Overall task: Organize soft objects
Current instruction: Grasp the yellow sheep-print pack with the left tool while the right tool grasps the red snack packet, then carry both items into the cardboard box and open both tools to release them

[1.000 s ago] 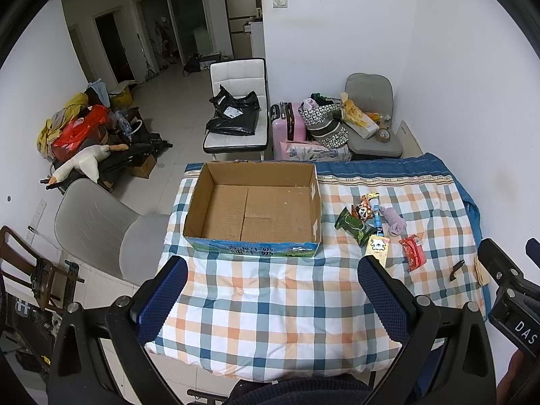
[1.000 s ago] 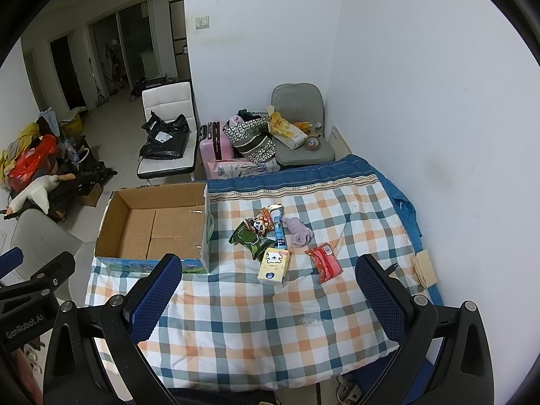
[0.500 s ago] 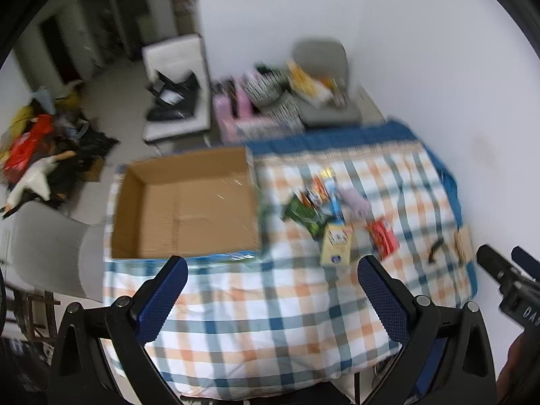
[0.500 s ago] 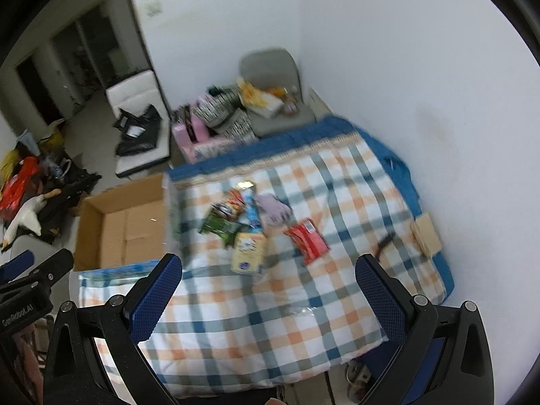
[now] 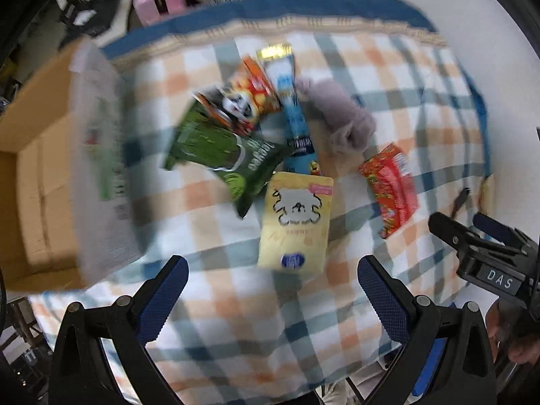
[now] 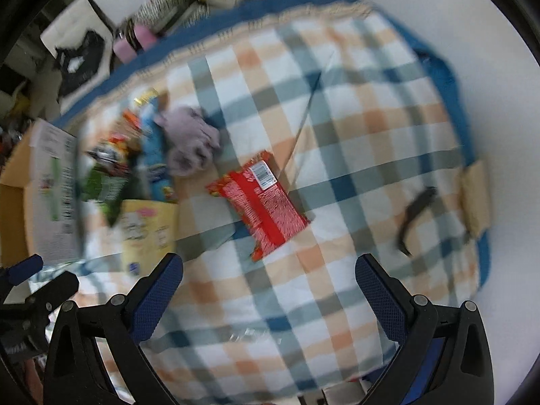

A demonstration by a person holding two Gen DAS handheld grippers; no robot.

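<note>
Several soft packs lie together on the checked tablecloth (image 5: 216, 307): a yellow tissue pack (image 5: 295, 222), a green snack bag (image 5: 222, 155), an orange panda bag (image 5: 246, 98), a blue tube pack (image 5: 293, 108), a lilac cloth (image 5: 341, 118) and a red packet (image 5: 391, 185). My left gripper (image 5: 270, 300) is open and empty, just short of the yellow pack. My right gripper (image 6: 270, 300) is open and empty, just short of the red packet (image 6: 263, 199). The lilac cloth (image 6: 190, 141) and yellow pack (image 6: 148, 233) lie to its left.
An open empty cardboard box (image 5: 37, 182) stands at the table's left. A black clip (image 6: 415, 216) and a brown card (image 6: 476, 199) lie near the right edge, by the white wall. Chairs and bags stand beyond the far edge.
Both grippers have moved forward and down toward the packs, which now look much larger. Both stay open. The packs have not moved.
</note>
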